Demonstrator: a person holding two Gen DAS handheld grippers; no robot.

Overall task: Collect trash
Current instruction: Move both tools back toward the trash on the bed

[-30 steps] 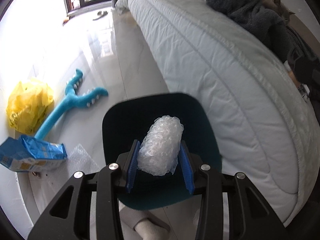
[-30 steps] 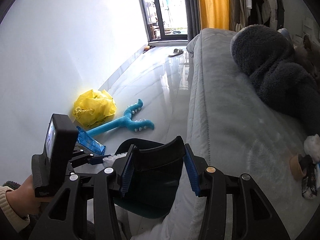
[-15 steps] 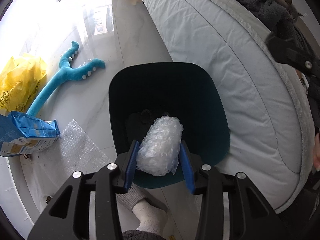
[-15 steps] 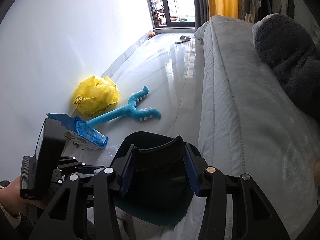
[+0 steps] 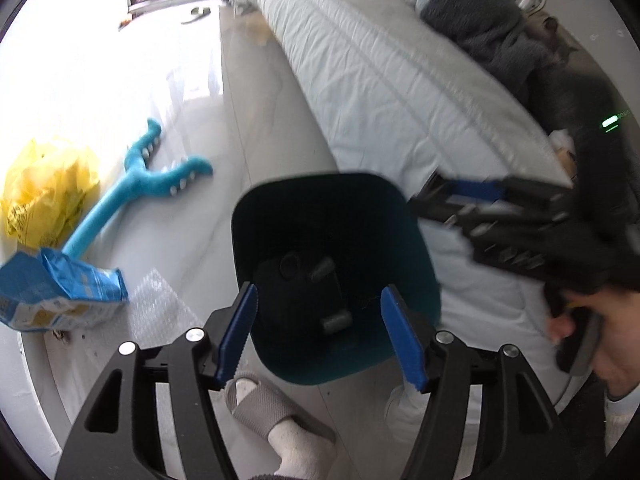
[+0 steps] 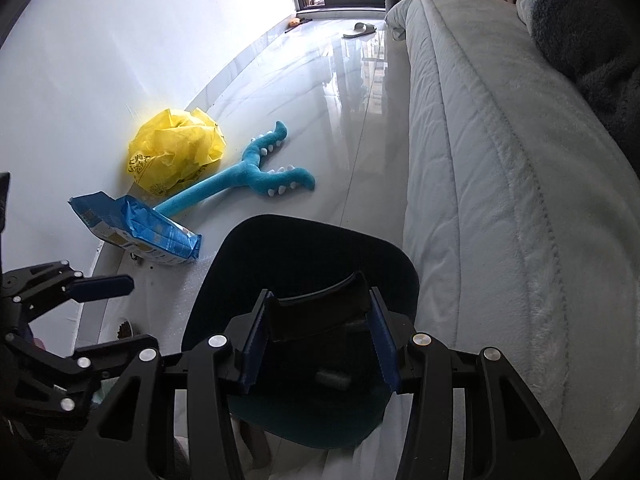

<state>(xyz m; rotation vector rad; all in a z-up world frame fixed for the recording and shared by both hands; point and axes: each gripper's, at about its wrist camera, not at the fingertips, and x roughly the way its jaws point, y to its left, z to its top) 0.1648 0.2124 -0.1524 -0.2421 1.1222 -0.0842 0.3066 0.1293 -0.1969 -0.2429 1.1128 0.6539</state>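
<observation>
Holding bin [image 6: 304,256] rim: right tongs [image 6: 318,338] | left tongs [image 5: 320,332] opening, empty | wads inside

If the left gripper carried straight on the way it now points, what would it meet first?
Most likely the inside of the dark teal bin: the left gripper, its jaws opening with nothing between them, looks down into the bin's mouth, though depth is hard to judge.

Bin [image 5: 416,264] mouth: open from above.
Right: bed [image 5: 400,92] close against bin.
Left floor: blue bag [image 5: 60,296], plush toy [image 5: 132,196], yellow bag [image 5: 44,188].
Far floor [image 6: 320,92]: bare.
</observation>
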